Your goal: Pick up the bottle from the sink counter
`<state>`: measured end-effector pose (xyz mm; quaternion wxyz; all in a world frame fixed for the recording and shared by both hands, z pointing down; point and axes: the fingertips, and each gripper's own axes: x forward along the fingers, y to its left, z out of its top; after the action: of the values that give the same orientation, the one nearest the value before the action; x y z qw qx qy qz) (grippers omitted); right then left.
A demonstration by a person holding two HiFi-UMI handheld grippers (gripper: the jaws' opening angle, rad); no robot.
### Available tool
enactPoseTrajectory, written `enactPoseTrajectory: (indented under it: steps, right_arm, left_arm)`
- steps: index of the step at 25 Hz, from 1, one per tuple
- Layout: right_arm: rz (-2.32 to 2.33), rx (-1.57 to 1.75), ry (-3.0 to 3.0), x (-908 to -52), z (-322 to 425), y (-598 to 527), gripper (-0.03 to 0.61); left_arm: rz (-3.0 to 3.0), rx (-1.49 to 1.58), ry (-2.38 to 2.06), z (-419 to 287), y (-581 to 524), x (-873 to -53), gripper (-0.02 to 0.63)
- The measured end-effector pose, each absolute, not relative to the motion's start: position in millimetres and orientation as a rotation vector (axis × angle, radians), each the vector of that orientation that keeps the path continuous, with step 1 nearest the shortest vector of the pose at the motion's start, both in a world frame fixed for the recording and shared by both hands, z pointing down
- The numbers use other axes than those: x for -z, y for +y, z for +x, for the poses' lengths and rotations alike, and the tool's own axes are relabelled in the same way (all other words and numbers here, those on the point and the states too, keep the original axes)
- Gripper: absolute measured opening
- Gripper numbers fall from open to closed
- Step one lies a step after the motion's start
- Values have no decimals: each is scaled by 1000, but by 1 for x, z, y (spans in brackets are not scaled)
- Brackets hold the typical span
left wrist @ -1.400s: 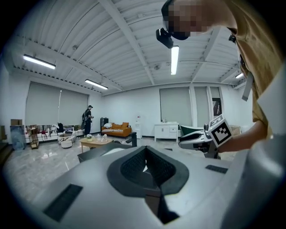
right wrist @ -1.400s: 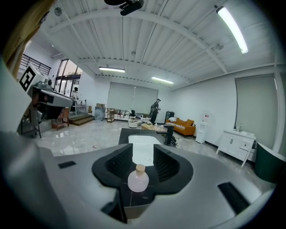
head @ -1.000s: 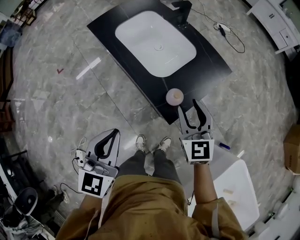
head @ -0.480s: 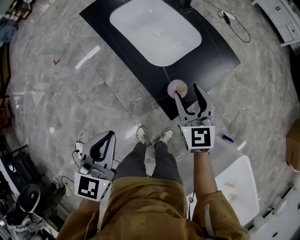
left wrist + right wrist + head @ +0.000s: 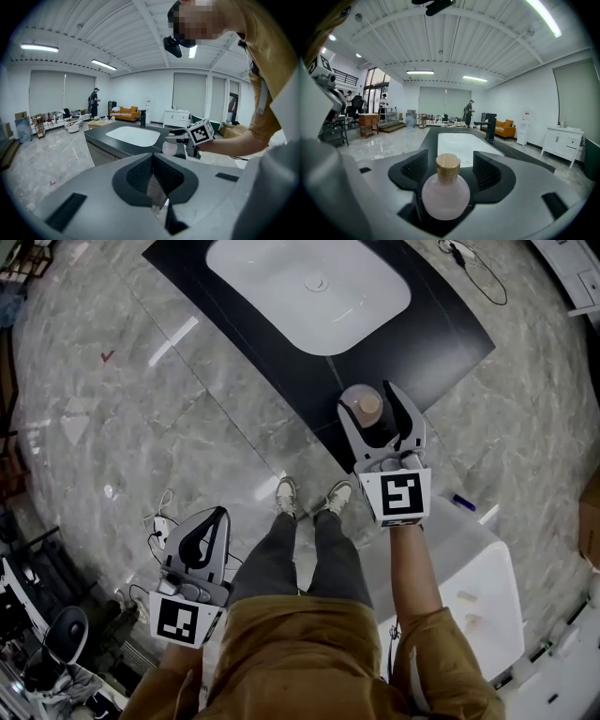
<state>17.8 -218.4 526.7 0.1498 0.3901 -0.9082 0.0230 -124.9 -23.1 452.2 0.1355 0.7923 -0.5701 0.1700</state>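
Opening around the round pink bottle point(image 5: 446, 194) on the black sink counter point(image 5: 441, 329), the right gripper point(image 5: 367, 399) has its jaws clear of the glass, while the left gripper point(image 5: 214, 521) hangs clenched and empty.

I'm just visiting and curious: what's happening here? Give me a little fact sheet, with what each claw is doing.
Place: dark sink counter with a white basin
Object: round pink bottle, wooden cap, upright near the counter's corner
Right gripper: jaws opening, one on each side of the bottle, not pressing it
Left gripper: jaws together, empty, over the floor
Stage: bottle not yet gripped
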Motion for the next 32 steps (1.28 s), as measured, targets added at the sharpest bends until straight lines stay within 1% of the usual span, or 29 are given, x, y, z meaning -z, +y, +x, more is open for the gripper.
enactPoseTrajectory:
  steps: [12,15,17,24,32]
  right_arm:
    - [1138,-37,-2597,-541,14,-226,278]
    - [1152,-40,-2601,-538,16,-228,240]
    - [1158,-40,-2598,-538,17,-229,227]
    - [1162,-33,-2606,-540,12,-229,139]
    - [1188,-63,-2590,-542,7,-230,133]
  left_arm:
    - [2261,-500,-1626,-128,-24,-473,3]
    - [2258,-496,-1624,-128,-25,-476,3]
    - [2257,-490,-1618,-127,-26,-477,3]
    - [2234,-497,-1608,-131,-26,-486,3]
    - [2223,-476,-1589,-136,-27,-496,3]
